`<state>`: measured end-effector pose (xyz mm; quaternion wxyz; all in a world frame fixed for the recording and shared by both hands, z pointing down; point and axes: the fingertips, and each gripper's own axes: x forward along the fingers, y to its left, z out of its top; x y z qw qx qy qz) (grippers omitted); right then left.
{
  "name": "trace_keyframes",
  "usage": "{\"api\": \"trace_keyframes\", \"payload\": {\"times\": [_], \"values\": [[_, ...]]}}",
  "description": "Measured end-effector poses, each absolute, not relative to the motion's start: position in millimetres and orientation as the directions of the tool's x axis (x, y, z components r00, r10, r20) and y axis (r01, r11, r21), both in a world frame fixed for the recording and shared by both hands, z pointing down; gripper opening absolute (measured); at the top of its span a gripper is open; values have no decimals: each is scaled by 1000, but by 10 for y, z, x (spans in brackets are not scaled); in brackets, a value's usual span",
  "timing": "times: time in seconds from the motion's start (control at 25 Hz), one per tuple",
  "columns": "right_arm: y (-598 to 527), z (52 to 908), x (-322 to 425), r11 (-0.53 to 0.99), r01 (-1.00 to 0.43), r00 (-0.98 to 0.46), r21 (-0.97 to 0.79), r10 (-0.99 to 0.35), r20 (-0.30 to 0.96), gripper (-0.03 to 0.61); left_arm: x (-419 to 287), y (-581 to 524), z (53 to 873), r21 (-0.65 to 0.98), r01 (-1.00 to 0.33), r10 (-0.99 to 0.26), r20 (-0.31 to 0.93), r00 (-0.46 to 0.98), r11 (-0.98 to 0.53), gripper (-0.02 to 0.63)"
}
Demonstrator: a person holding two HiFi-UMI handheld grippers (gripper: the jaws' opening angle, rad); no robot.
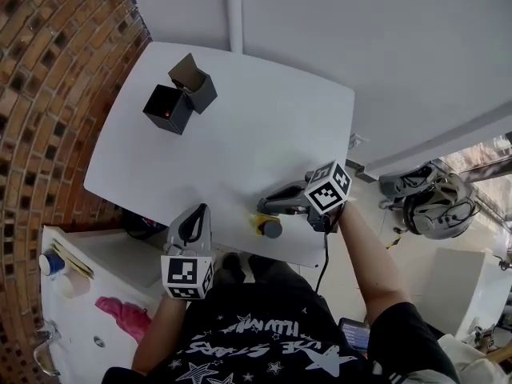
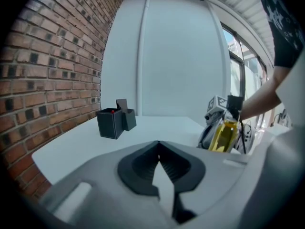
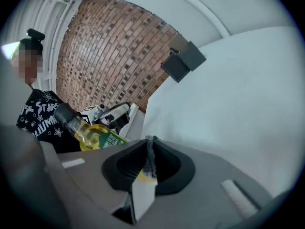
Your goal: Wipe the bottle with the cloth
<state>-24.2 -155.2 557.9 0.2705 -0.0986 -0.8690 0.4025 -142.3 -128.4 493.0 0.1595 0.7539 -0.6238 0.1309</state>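
A person in a black star-printed shirt (image 1: 264, 338) stood at a white worktop (image 1: 264, 126) beside a brick wall (image 1: 48, 94), holding a gripper in each hand. The right gripper (image 1: 262, 206) reached in low over the worktop's near edge, its fingers clenched on a thin strip of what appeared to be grey cloth (image 3: 149, 155), seen edge-on in the right gripper view. A bottle (image 1: 268, 227) of yellow liquid with a dark cap stood upright on the worktop just beside those fingers, near the front edge (whether cloth and bottle were touching could not be told from any view). The left gripper (image 1: 198, 214) hung at the near edge to the bottle's left, fingers pressed together with nothing between them, pointing across the worktop with the bottle off to its right. Two dark open boxes (image 1: 180, 94) sat side by side at the far corner, well apart from both grippers.
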Motion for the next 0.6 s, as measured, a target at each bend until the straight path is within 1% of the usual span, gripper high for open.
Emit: {"api": "trace_keyframes", "payload": {"times": [0.08, 0.16, 0.24, 0.32, 0.44, 0.6], "values": [[-1657, 5391, -207, 716, -95, -883, -691, 260, 391, 40, -1434, -1273, 4908, 73, -981, -901, 389, 193, -178, 5], [-1767, 5166, -143, 785, -192, -915, -589, 75, 397, 40, -1443, -1259, 4880, 70, -980, -904, 380, 198, -185, 5], [-1801, 4985, -49, 835, -308, -904, -456, -107, 414, 40, -1437, -1244, 4857, 72, -978, -905, 372, 208, -195, 5], [-1777, 4870, 44, 852, -408, -869, -327, -254, 424, 40, -1405, -1233, 4839, 76, -973, -903, 363, 229, -216, 5], [-1777, 4749, 204, 804, -561, -792, -197, -453, 409, 40, -1329, -1194, 4812, 82, -963, -897, 349, 270, -258, 5], [-1732, 4539, 461, 639, -754, -647, -154, -681, 343, 40, -1289, -1118, 4768, 86, -950, -889, 336, 312, -301, 5]]}}
